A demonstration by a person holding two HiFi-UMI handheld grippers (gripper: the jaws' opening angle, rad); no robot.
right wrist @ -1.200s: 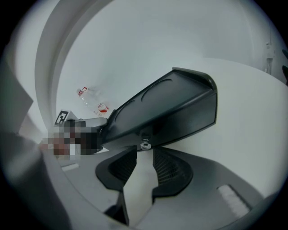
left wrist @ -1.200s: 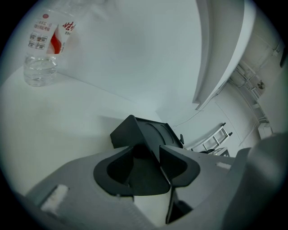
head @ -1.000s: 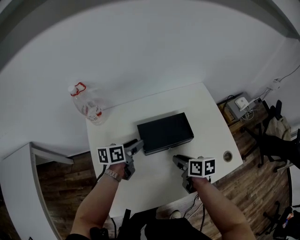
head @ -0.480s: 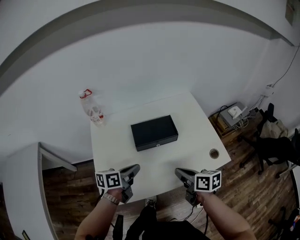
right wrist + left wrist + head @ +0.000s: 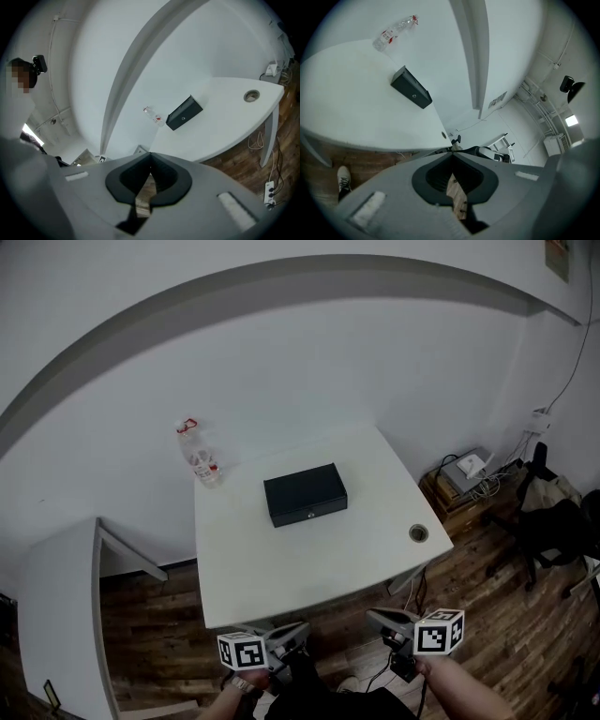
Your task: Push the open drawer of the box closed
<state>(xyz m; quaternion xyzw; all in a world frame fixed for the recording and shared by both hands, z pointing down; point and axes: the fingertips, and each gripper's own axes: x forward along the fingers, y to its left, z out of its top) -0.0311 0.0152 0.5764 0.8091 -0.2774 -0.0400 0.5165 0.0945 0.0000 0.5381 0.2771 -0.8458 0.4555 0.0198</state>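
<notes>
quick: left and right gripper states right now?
Left gripper: closed, holding nothing.
Right gripper: closed, holding nothing.

White bench (image 5: 309, 563), pushed against the wall, standing on dark wood floor (image 5: 150, 643). Black box (image 5: 305, 494) near the middle, toward far side, front face flush, small round fitting facing near edge. Clear plastic bottle (image 5: 200, 457) with red label at far left corner, well apart from box. Round hole (image 5: 418, 533) near right edge.
</notes>
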